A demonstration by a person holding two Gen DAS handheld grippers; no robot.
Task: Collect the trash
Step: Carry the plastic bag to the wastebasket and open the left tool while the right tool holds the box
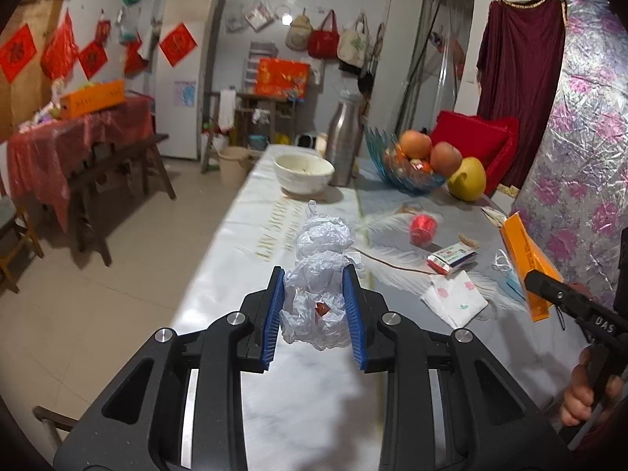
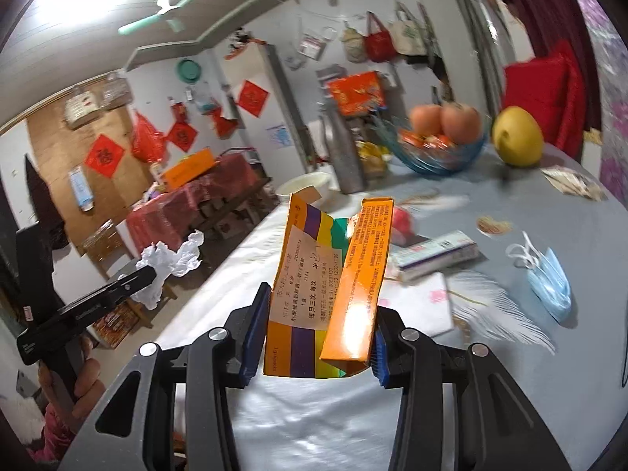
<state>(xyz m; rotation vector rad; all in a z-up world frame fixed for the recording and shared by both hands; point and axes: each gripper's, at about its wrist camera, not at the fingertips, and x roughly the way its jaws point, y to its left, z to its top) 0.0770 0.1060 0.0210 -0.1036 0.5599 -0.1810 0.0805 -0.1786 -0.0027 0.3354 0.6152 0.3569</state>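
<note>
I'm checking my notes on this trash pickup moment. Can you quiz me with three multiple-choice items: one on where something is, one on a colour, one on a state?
1. Where is the white bowl?
A. on the table beside the steel flask
B. on the floor
C. inside the blue fruit bowl

2. What colour is the face mask lying on the table?
A. red
B. light blue
C. black

3. What is the state of the right gripper?
A. open and empty
B. shut on the orange carton
C. shut on a feather

Answers:
1. A: the bowl stands on the tabletop just left of the flask.
2. B: the right wrist view shows it pale blue with white ear loops.
3. B: the flattened carton stands clamped between the blue pads, while the left gripper holds the crumpled white bag.
</note>
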